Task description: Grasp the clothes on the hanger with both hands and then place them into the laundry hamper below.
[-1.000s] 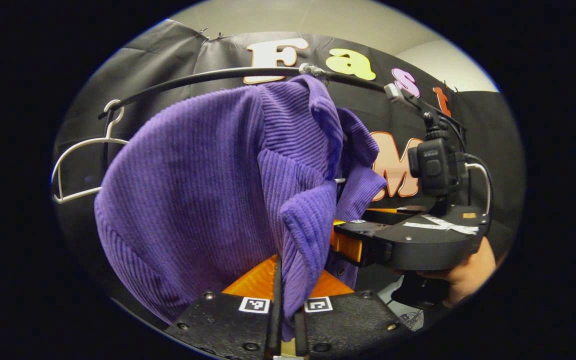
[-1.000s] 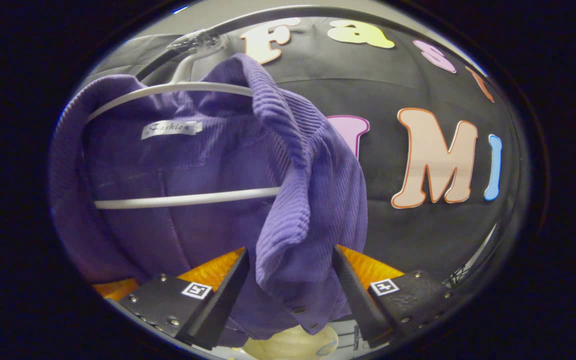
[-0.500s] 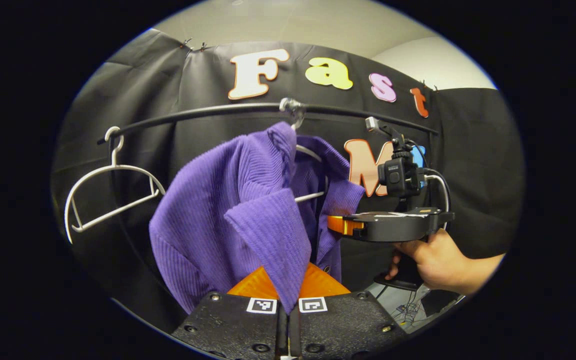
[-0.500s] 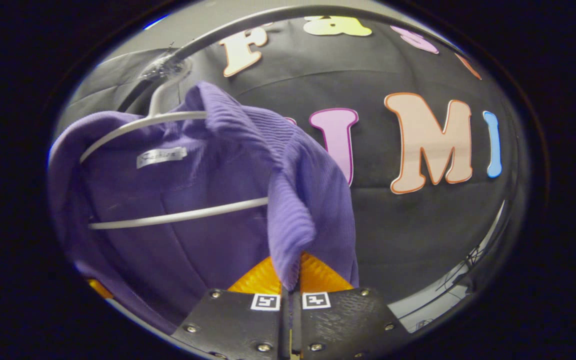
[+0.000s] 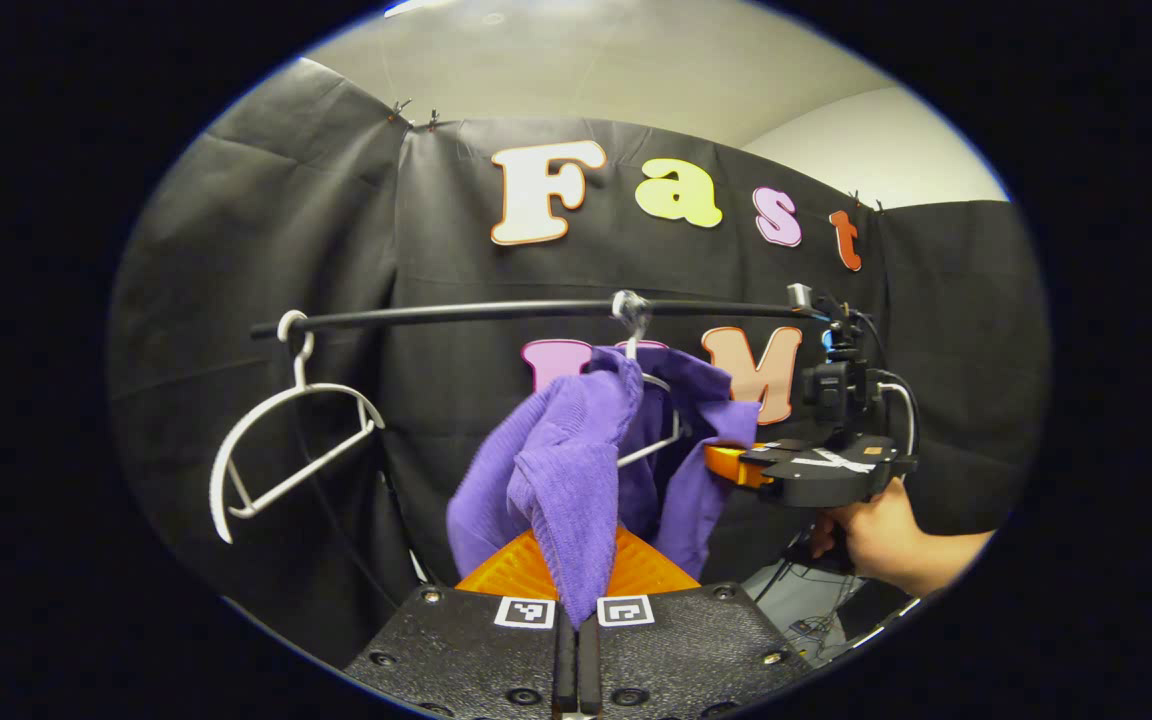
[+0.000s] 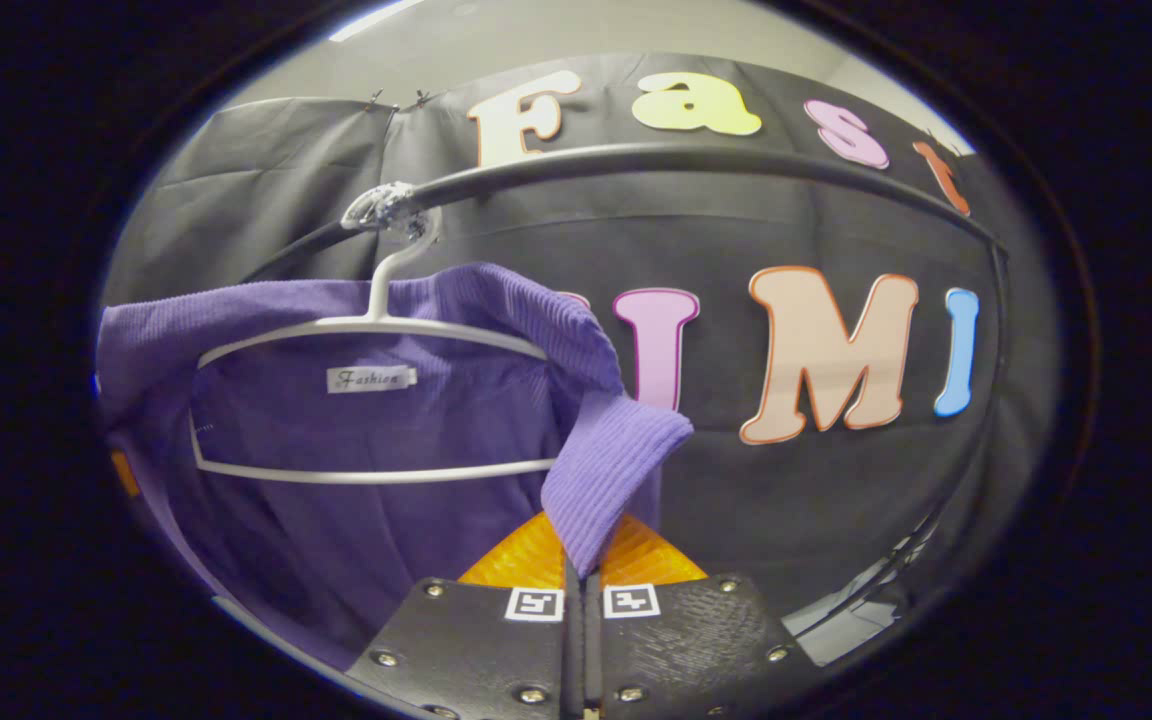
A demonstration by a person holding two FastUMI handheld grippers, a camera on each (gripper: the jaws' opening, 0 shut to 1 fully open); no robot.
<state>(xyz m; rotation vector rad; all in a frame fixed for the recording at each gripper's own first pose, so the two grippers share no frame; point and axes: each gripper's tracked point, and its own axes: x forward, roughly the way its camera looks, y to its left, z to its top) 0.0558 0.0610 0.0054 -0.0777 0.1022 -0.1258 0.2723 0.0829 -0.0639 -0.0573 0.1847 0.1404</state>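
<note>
A purple ribbed garment (image 5: 566, 470) drapes off a white hanger (image 5: 658, 432) on the black rail (image 5: 496, 312). My left gripper (image 5: 577, 612) is shut on a fold of the garment's front edge, stretched toward me. In the right gripper view the same garment (image 6: 386, 420) still sits around its hanger (image 6: 376, 325), and my right gripper (image 6: 584, 598) is shut on the other front edge. The right gripper (image 5: 736, 465) also appears at the garment's right side in the left gripper view, held by a hand (image 5: 886, 545). The hamper is out of sight.
An empty white hanger (image 5: 281, 450) hangs tilted at the rail's left end. The rail (image 6: 696, 160) arcs overhead in the right gripper view. Cables (image 5: 801, 625) lie low at the right.
The right gripper closed on the garment's edge. Both grippers then drew back from the rail, pulling the garment's two front edges outward; the garment looks smaller and farther away.
</note>
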